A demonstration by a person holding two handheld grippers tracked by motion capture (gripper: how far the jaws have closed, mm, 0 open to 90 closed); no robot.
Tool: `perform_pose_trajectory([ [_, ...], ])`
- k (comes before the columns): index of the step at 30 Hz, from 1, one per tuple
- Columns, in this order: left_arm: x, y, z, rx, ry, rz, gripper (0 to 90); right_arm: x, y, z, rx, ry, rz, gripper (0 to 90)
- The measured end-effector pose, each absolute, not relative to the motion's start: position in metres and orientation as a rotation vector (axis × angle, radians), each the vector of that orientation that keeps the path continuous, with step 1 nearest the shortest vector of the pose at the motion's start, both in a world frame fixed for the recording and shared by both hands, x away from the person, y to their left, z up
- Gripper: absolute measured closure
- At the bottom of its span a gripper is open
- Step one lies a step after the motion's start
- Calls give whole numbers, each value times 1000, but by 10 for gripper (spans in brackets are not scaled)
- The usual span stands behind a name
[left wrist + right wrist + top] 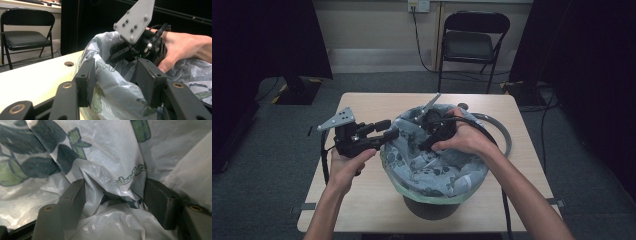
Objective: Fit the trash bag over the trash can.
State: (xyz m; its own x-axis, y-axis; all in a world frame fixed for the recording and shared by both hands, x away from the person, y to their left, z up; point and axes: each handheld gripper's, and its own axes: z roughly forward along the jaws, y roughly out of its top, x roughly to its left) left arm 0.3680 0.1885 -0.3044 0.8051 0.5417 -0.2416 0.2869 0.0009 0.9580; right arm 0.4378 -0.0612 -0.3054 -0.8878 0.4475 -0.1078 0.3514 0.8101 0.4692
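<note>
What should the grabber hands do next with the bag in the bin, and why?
Probably close the left gripper on the bag rim. Its jaws stand open around a fold there, and the right gripper, also open, is inside the bag, which looks crumpled over the bin.

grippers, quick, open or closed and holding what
Left gripper: open, jaws either side of the bag rim, not clamped.
Right gripper: open, inside the bag, a fold of plastic between its jaws.

The left claw (384, 130) is held level in the left hand (343, 167), pointing to the person's right, its jaws spread apart. The right hand (467, 137) tips the right claw (424, 145) downward and leftward, its jaws likewise parted, forearm stretched in from the lower right.
</note>
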Motion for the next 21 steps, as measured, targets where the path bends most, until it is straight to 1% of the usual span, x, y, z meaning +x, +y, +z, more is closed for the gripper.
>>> perform_pose_trajectory([
  [2,368,189,-305,1591,676,224,497,437,-62,-303,628,2790,684,334],
  [5,368,189,-304,1595,676,228,487,435,-66,-289,627,2747,857,331],
  [7,369,189,-304,1599,679,228,480,433,-70,-279,620,2719,973,300],
  [11,368,189,-303,1603,687,236,471,433,-77,-265,652,2678,1094,281],
  [13,367,189,-304,1601,687,241,469,433,-81,-257,661,2662,1118,278],
  [16,367,189,-304,1599,689,243,462,433,-87,-247,676,2617,1170,249],
  [18,366,189,-303,1604,690,246,458,434,-93,-241,695,2596,1182,251],
  [21,367,190,-303,1601,700,253,421,435,-101,-234,726,2556,1203,234],
])
